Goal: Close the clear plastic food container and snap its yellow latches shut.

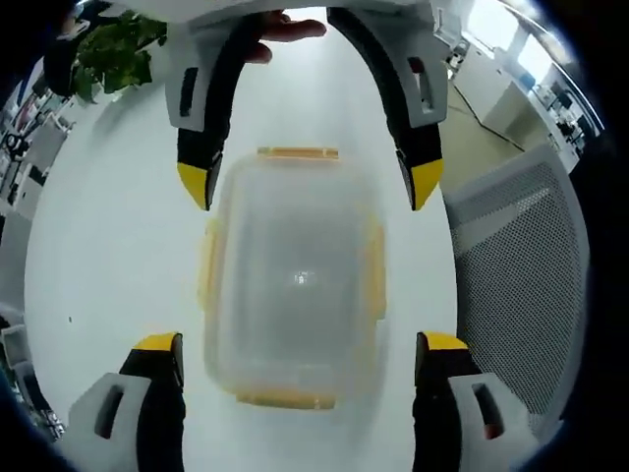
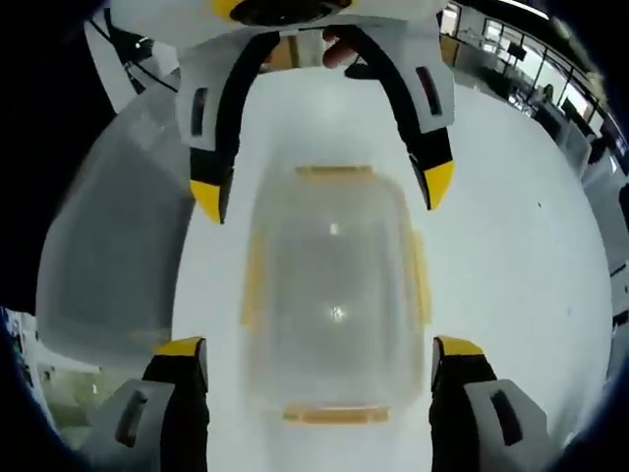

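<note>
Container: the clear plastic food container (image 1: 295, 280) lay flat on the white table (image 1: 108, 246), lid on, with yellow latches (image 1: 298, 153) along all four sides; whether the latches were snapped down could not be told through the blur.

Left gripper: the left gripper (image 1: 300, 359) had its jaws spread wide, yellow tips rising from the bottom of the left gripper view — one to each side of the container's near end, neither seen touching it.

Right gripper: the right gripper (image 2: 319, 364) was likewise spread wide in the right gripper view, its two yellow tips flanking the near end of the container (image 2: 336, 295), gripping nothing.

Relation: each gripper appeared at the top of the other's view, jaws pointing down toward the container's far end, so the two faced each other across the box — the container lay between them, lengthwise.

Hand: fingers of a person's hand (image 1: 285, 29) showed behind the right gripper at the top of the left gripper view.

Surroundings: a grey mesh office chair (image 1: 521, 265) stood beside the table, and a green plant (image 1: 118, 49) stood at the table's far edge.
</note>
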Action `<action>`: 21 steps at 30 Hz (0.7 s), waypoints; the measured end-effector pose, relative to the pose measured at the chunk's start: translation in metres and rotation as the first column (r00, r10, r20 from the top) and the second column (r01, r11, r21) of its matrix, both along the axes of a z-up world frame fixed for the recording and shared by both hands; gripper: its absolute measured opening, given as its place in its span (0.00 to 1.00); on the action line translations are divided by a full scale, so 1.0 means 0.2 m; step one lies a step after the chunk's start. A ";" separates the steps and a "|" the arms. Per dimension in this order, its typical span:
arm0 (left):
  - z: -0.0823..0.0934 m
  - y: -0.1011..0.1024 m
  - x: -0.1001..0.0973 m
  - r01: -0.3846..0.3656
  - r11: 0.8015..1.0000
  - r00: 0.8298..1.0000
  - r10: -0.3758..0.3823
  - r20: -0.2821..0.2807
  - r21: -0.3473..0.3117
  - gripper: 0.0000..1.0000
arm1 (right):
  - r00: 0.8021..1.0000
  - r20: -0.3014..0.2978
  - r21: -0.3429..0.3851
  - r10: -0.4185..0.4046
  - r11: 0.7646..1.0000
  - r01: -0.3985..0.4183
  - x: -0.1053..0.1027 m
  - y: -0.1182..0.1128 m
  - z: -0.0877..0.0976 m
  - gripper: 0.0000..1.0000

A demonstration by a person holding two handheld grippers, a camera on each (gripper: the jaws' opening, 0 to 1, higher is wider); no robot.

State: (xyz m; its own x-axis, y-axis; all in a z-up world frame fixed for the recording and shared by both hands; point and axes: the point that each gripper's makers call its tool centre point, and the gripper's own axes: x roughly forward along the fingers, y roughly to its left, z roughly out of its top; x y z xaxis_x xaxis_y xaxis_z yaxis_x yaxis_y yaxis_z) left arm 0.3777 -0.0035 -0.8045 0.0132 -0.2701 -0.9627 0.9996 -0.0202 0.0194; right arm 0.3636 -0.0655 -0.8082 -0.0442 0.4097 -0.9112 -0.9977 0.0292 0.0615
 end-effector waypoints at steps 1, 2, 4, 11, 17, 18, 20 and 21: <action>-0.01 0.00 0.00 0.004 1.000 1.000 -0.004 -0.001 0.005 0.99 | 1.000 0.000 -0.003 0.001 1.000 -0.001 0.00 0.00 0.00 0.95; -0.01 0.01 0.00 0.007 1.000 1.000 -0.007 0.000 0.008 0.99 | 1.000 0.001 -0.008 0.004 1.000 -0.004 0.00 0.00 -0.01 0.95; -0.02 0.01 0.01 0.009 1.000 1.000 -0.009 0.003 0.013 0.98 | 1.000 0.002 -0.015 0.006 1.000 -0.006 0.01 -0.01 -0.02 0.95; -0.05 0.02 0.00 0.008 1.000 1.000 -0.008 0.003 0.026 0.97 | 1.000 0.017 -0.027 0.015 1.000 -0.015 0.01 -0.02 -0.06 0.93; -0.08 0.03 0.00 0.014 0.999 1.000 -0.014 -0.002 0.039 0.94 | 1.000 0.017 -0.023 0.005 1.000 -0.004 0.02 -0.02 -0.05 0.91; -0.08 0.03 0.00 0.015 0.999 1.000 -0.015 -0.002 0.041 0.94 | 1.000 0.020 -0.027 0.008 1.000 -0.007 0.02 -0.02 -0.06 0.90; -0.08 0.03 0.00 0.008 0.999 1.000 -0.008 -0.005 0.039 0.92 | 1.000 0.026 -0.034 0.013 0.999 -0.012 0.03 -0.03 -0.06 0.89; -0.09 0.03 0.01 0.004 0.999 1.000 -0.004 -0.008 0.039 0.92 | 1.000 0.028 -0.036 0.014 0.999 -0.013 0.03 -0.03 -0.07 0.89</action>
